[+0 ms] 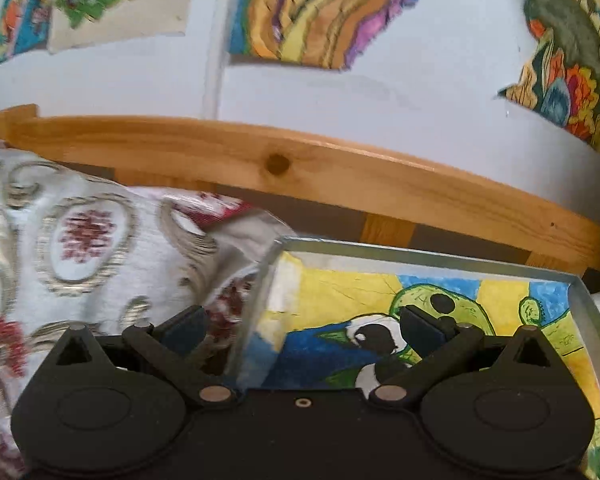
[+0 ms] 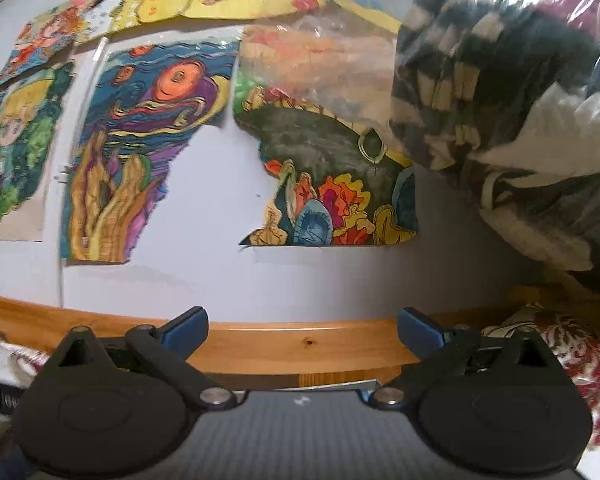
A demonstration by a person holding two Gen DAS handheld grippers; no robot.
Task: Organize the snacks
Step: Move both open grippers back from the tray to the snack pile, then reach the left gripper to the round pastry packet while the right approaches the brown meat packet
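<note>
**Both tongs spread over the tray and the bed rail**

Hovering low, my left tongs (image 1: 302, 330) stand wide apart with nothing between the blue pads. Under them lies a shallow metal tray (image 1: 420, 255), lined with a bright parrot drawing (image 1: 384, 332); its long side runs left to right, roughly along the wooden bed rail (image 1: 276, 160) behind it. Its near-left corner sits just beside a patterned cushion (image 1: 80, 240) in cream and red. No snack shows in either view, so I cannot tell where the snacks lie.

My right tongs (image 2: 302, 330) are parted too, empty, aimed level at the wall above the same rail. Only this view shows a clear plastic bag (image 2: 532, 92) stuffed with striped cloth at upper right, and the coloured drawings (image 2: 148, 140) full on. The tray itself shows only in the left view.
</note>
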